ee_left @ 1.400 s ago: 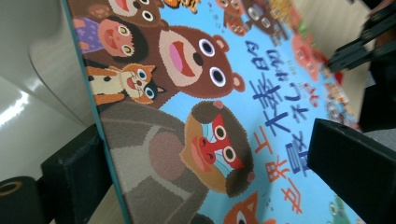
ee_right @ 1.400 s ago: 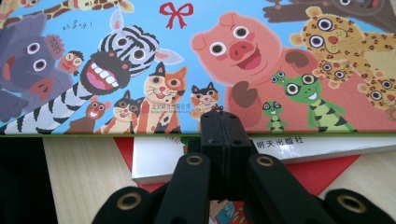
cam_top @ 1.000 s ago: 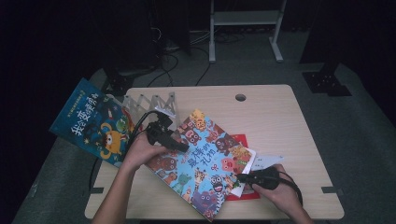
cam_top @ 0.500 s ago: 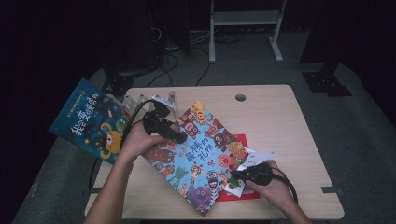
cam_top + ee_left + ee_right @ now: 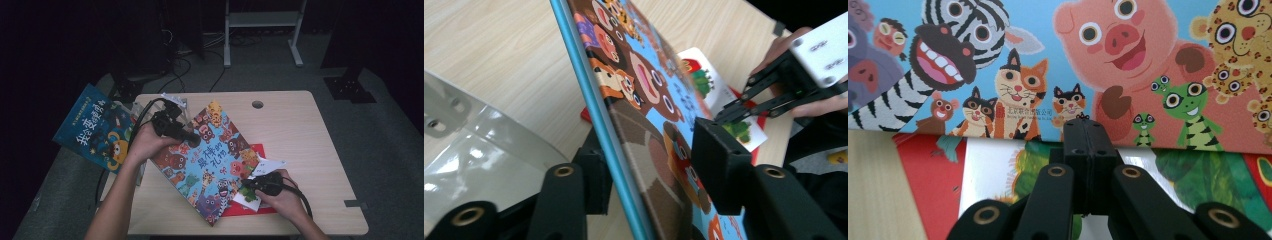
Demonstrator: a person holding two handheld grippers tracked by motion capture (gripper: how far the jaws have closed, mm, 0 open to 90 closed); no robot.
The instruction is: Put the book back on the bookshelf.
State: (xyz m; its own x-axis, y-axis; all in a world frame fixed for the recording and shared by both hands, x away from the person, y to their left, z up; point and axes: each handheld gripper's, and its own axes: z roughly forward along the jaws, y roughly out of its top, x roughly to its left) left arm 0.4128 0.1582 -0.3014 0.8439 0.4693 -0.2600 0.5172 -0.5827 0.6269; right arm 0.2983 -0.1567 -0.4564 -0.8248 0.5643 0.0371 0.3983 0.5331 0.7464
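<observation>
While we work across from the left, we note a dark blue picture book (image 5: 92, 129) hanging over the left edge of the pale wooden tabletop (image 5: 295, 125), with a clear plastic holder (image 5: 484, 150) just beside our left gripper (image 5: 192, 139). That gripper's jaws are closed onto the upper left edge of the large light-blue animal-cover picture book (image 5: 210, 160), one jaw under the cover and one on top, so the edge is tilted up off the tabletop. The book lies diagonally across the middle, its lower right corner over a red book (image 5: 252, 207) and a white card with green print (image 5: 265, 167). Our right gripper (image 5: 248, 184) sits at that lower right edge with its jaws pressed together and nothing visibly between them, the tips touching or nearly touching the book's border. To lift well, we judge we should keep the left grip firm and deep on the cover, raise slowly, and use the right tip to steady the far edge so the book does not slide or drag the card.
</observation>
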